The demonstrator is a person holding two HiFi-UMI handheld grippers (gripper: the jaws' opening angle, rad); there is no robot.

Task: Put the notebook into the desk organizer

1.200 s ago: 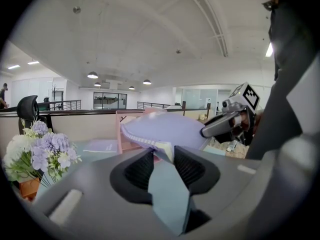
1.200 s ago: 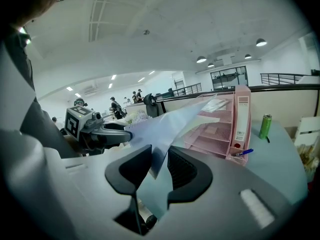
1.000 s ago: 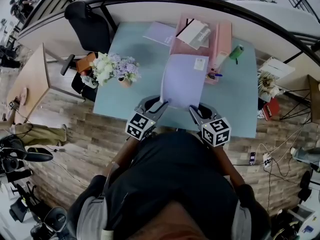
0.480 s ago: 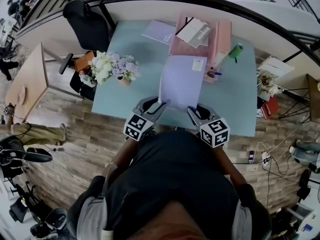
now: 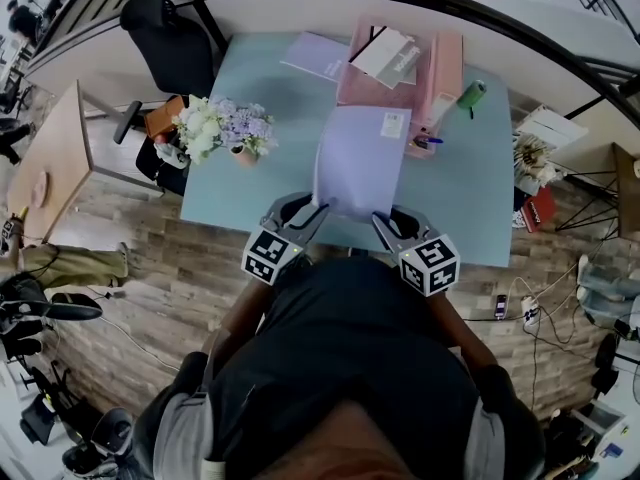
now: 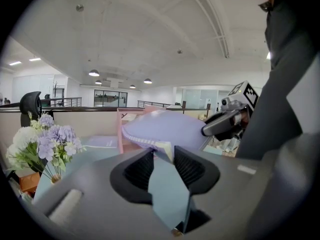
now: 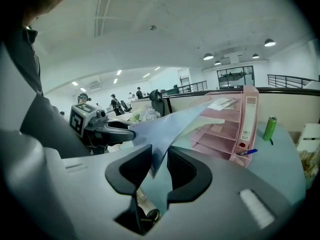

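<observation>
Both grippers hold a lilac notebook [image 5: 358,160] above the near part of the pale blue desk [image 5: 250,193]. My left gripper [image 5: 316,208] is shut on its near left corner, and the pads pinch the spiral-bound edge [image 6: 161,148]. My right gripper [image 5: 379,219] is shut on the near right corner, where the cover [image 7: 172,124] runs between its pads. The pink desk organizer [image 5: 398,72] stands at the desk's far side, just beyond the notebook's far edge, with papers in its trays. The organizer [image 7: 227,124] also shows in the right gripper view.
A pot of white and purple flowers [image 5: 222,131] stands on the desk's left part. A second lilac notebook [image 5: 315,56] lies at the far left. A green can [image 5: 472,96] and a blue pen [image 5: 428,140] lie right of the organizer. A black chair [image 5: 175,38] stands beyond the desk's left corner.
</observation>
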